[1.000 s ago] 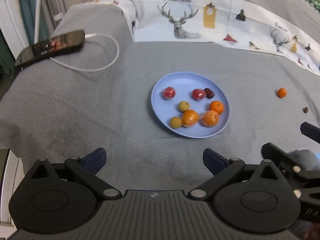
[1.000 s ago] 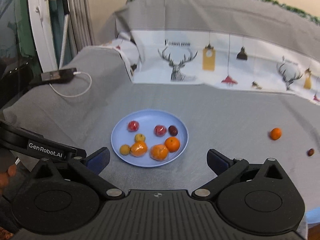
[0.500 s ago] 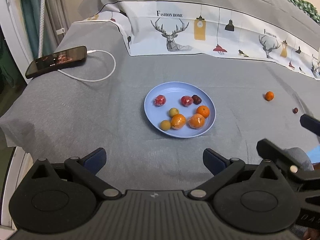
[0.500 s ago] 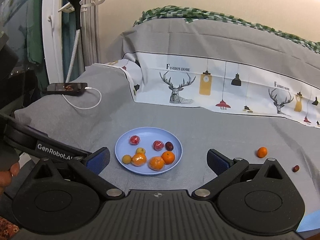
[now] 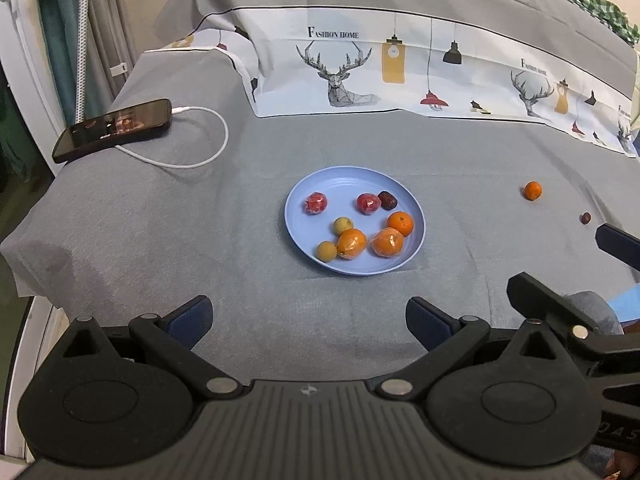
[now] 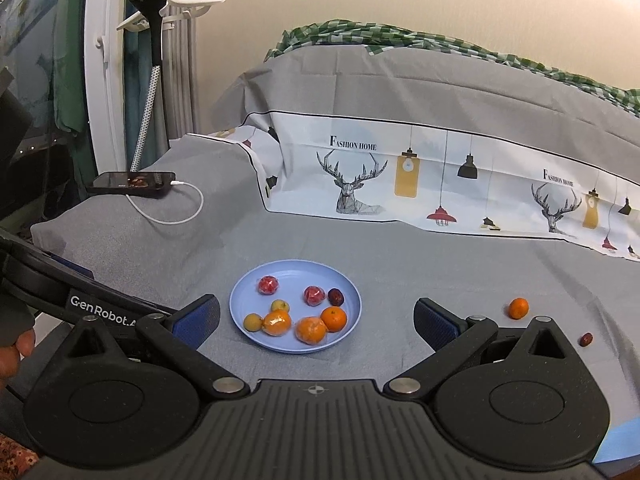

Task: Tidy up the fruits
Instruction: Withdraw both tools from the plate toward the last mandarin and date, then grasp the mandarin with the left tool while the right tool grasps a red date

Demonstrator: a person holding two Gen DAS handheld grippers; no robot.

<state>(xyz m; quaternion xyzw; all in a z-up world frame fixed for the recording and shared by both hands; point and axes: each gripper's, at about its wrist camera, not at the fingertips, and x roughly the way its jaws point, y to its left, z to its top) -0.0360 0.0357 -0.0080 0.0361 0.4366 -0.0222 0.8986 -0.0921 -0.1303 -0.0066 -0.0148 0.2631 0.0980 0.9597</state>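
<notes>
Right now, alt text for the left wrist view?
A blue plate holding eight small fruits sits mid-frame on a grey bedsheet, beyond the open, empty left gripper. A loose orange and a small dark fruit lie on the sheet to the right; a charging phone lies far left.

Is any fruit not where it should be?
Yes. A small orange and a dark date-like fruit lie loose on the grey cloth, off to the right of the blue plate where the other fruits sit.

Blue plate (image 5: 414, 240) holding fruits, tangerine (image 5: 533, 190), perhaps date (image 5: 586, 218) apart
</notes>
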